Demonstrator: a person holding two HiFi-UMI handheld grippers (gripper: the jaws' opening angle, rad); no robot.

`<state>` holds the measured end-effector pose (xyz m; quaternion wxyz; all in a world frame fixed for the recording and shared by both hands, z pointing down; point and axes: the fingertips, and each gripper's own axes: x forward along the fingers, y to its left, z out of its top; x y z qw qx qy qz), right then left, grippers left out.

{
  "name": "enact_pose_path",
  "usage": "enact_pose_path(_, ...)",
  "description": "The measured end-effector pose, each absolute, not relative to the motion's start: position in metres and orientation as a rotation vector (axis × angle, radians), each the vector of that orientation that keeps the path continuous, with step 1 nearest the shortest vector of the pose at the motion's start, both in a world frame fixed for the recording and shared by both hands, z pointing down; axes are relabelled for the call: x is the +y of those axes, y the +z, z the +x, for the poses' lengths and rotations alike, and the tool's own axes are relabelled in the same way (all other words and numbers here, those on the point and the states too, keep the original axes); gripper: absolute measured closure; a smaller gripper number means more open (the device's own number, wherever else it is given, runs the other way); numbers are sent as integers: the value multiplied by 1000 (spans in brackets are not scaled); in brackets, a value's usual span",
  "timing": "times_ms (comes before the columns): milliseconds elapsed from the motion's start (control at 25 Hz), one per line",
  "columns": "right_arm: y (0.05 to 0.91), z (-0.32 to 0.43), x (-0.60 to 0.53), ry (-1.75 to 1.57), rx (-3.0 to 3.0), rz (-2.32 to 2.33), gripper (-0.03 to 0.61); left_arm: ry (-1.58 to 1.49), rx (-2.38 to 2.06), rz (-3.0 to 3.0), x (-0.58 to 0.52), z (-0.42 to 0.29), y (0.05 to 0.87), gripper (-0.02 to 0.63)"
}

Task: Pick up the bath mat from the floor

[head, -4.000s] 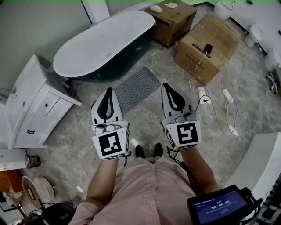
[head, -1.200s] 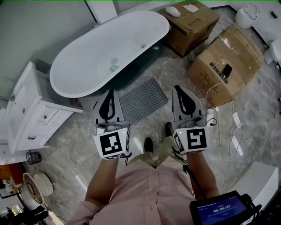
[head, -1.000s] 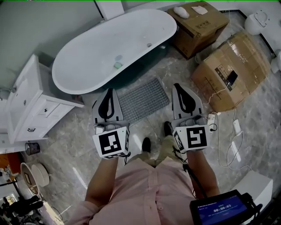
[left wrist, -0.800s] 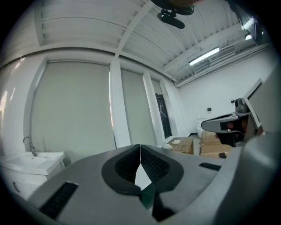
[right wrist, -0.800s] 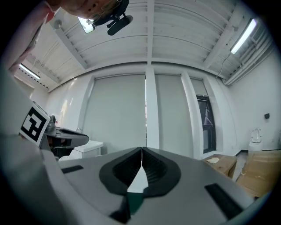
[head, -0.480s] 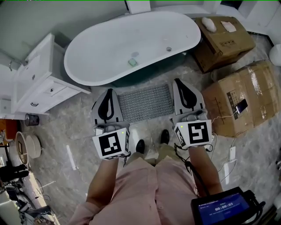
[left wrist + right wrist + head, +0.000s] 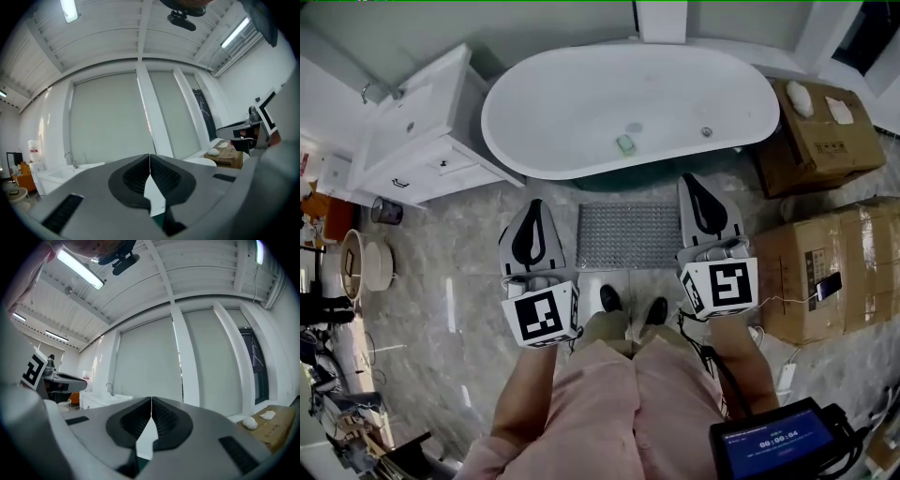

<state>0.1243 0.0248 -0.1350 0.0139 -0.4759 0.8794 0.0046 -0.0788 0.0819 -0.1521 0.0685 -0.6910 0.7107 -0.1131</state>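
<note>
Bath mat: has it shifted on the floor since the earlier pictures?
No. The bath mat still lies flat alongside the bathtub, on its near long side, as before; only the view has turned.

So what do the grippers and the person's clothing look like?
The left gripper and right gripper are pale grey shells tapering to a point, with black ribbed pads inside. Each carries a white cube with black square markers. A black cable trails from the right one. The person wears a pink shirt.
</note>
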Motion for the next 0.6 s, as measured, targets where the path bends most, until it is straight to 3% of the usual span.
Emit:
enact_pose_path(320,-140,76,7,46,2748,-1486,560,-271,2191,-2063,64,-136,-149,588)
enact_pose_path(600,-156,69,-12,99,2733,-1524,560,-211,2147,-2100,33,-141,-162,588)
